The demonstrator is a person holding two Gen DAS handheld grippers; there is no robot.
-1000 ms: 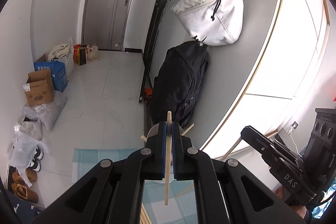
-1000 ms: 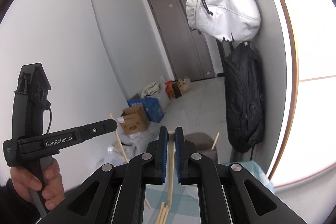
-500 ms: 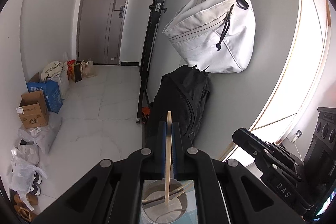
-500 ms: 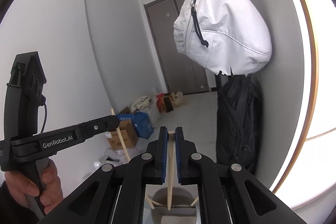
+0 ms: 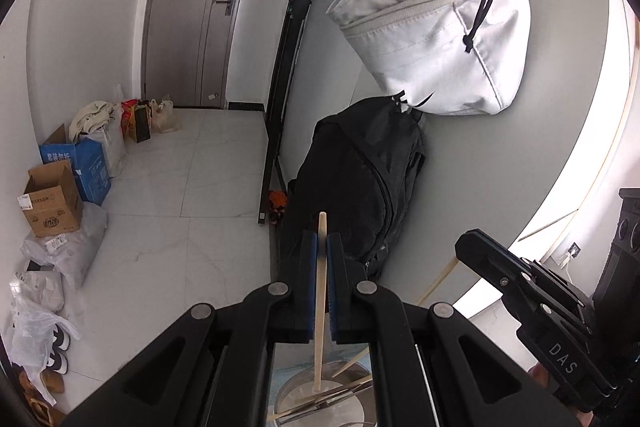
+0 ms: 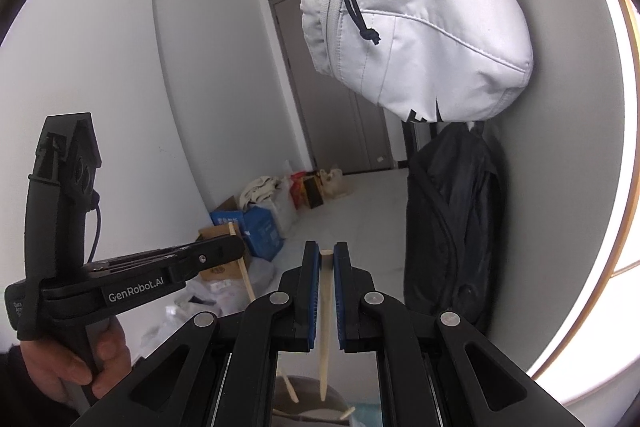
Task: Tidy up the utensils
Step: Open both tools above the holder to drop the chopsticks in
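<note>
Your left gripper (image 5: 323, 247) is clamping one chopstick (image 5: 320, 307) upright between closed pads; your right gripper (image 6: 327, 267) is pinching a second chopstick (image 6: 325, 323) the same way. Both sticks are hanging tip-down just above the holder (image 5: 352, 409) — a grey cup already containing several sticks. You are nearing the drop: neither held stick is in yet, so two releases are remaining.

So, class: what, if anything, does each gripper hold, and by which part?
Each holds one wooden chopstick near its upper end: left gripper its chopstick, right gripper its chopstick.
</note>
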